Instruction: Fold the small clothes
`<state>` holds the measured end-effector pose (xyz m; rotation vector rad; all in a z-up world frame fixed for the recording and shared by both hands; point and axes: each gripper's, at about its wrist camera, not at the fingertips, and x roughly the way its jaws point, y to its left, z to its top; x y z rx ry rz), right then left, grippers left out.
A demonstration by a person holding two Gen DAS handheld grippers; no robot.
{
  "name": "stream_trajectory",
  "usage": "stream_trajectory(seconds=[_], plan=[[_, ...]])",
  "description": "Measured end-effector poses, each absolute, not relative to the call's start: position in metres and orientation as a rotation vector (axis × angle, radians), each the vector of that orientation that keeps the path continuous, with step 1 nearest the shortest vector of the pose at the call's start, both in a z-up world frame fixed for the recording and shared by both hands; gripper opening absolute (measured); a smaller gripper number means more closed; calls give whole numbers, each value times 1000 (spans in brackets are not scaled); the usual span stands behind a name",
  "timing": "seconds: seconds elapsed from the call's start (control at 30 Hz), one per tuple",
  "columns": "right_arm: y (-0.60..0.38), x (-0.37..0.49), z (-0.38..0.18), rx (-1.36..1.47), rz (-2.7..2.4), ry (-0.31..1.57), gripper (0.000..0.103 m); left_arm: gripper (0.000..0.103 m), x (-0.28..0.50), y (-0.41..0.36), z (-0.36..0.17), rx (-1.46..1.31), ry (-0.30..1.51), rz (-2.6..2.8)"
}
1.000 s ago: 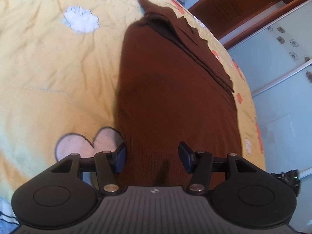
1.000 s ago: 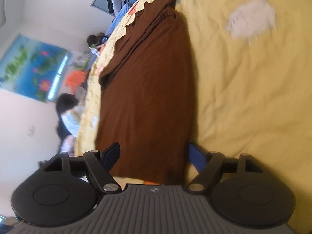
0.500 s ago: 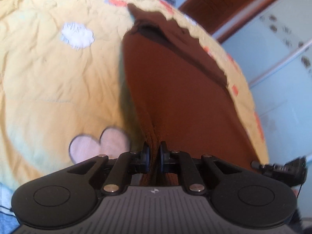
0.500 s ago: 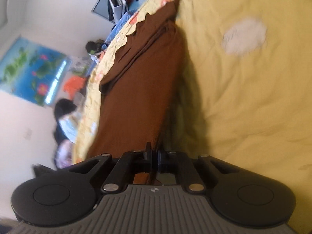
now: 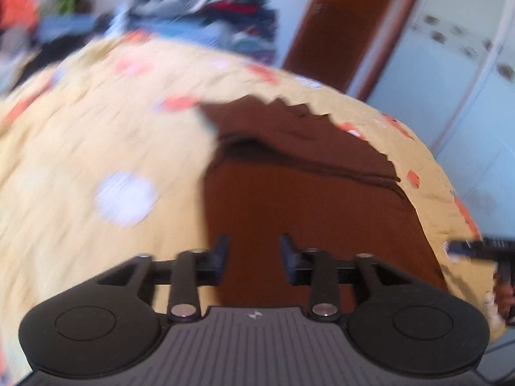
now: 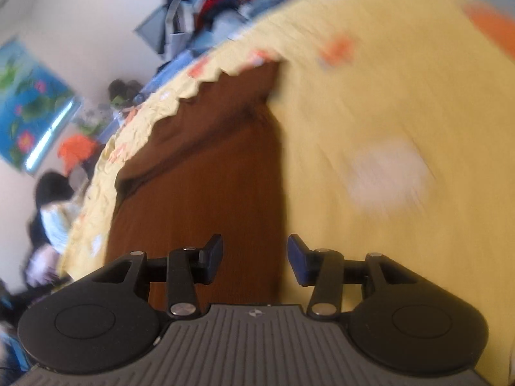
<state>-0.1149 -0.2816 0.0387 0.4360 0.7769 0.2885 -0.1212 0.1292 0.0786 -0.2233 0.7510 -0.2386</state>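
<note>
Lying straight ahead of both pairs of fingers, the dark brown knitted garment [image 5: 309, 199] stretched its long axis away from them on the yellow quilted bed cover [image 5: 96, 135]. The left gripper [image 5: 254, 254] and right gripper [image 6: 254, 255] hung half open, holding nothing, about equally near its closest end.

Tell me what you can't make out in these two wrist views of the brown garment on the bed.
- Left wrist view: the brown garment has its near hem hidden behind the left claw; motion blur smears the yellow bedspread.
- Right wrist view: the right claw covers the garment's near edge; blur hides its knit.
- Clothes pile: too blurred to identify.
</note>
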Motion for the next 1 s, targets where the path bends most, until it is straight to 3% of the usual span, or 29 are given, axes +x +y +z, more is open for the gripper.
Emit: stream_trajectory(seconds=[0.2, 0.27, 0.63, 0.7, 0.87, 1.0], plan=[[-187, -26, 20, 23, 263, 803, 57, 52, -55, 54, 24, 12, 858, -196], [-180, -34, 11, -111, 269, 733, 62, 59, -68, 55, 16, 133, 759, -183], [-193, -79, 31, 7, 263, 692, 70, 58, -137, 102, 36, -86, 740, -147], [-184, -89, 31, 10, 324, 701, 80, 58, -146, 93, 32, -62, 741, -181], [-182, -90, 2, -124, 295, 738, 89, 66, -148, 79, 19, 141, 763, -148], [-198, -75, 19, -35, 264, 758, 86, 67, -123, 80, 42, 160, 658, -93]])
